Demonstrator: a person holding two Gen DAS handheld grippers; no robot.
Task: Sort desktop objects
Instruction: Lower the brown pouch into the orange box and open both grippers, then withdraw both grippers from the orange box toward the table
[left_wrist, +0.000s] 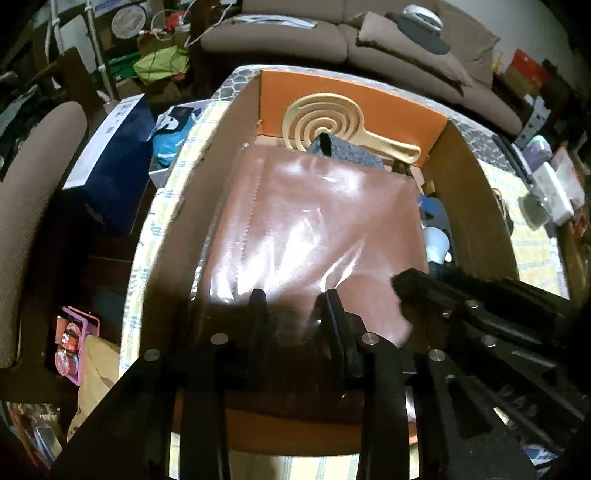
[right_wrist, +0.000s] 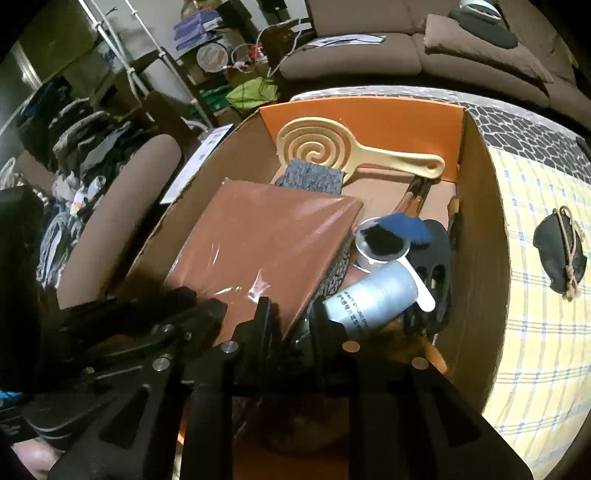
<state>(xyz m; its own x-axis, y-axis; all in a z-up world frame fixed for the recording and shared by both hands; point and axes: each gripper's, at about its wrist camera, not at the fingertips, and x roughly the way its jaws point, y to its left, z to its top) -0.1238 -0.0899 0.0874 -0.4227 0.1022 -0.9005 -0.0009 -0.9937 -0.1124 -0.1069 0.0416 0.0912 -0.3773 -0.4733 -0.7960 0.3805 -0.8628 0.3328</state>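
Black fingers of the left gripper (left_wrist: 295, 306) fill the bottom of the left wrist view, a little apart, straddling the near edge of a brown notebook in clear plastic wrap (left_wrist: 314, 229); whether they pinch it I cannot tell. That notebook lies tilted inside a cardboard box (left_wrist: 476, 206), covering most of its floor. Against the box's far orange wall leans a cream spiral paddle (left_wrist: 325, 125), with a grey speckled block (left_wrist: 343, 151) just in front. The right gripper (left_wrist: 480, 306) enters from the right edge.

In the right wrist view, the right gripper's fingers (right_wrist: 264, 314) sit slightly apart around the notebook's near right corner, grip uncertain. Beside the notebook, toward the box's right wall, lie a grey cylindrical bottle (right_wrist: 373, 295), a white scoop (right_wrist: 384, 251) and a blue brush (right_wrist: 402, 225). The box stands on a yellow checked tablecloth (right_wrist: 539, 332).
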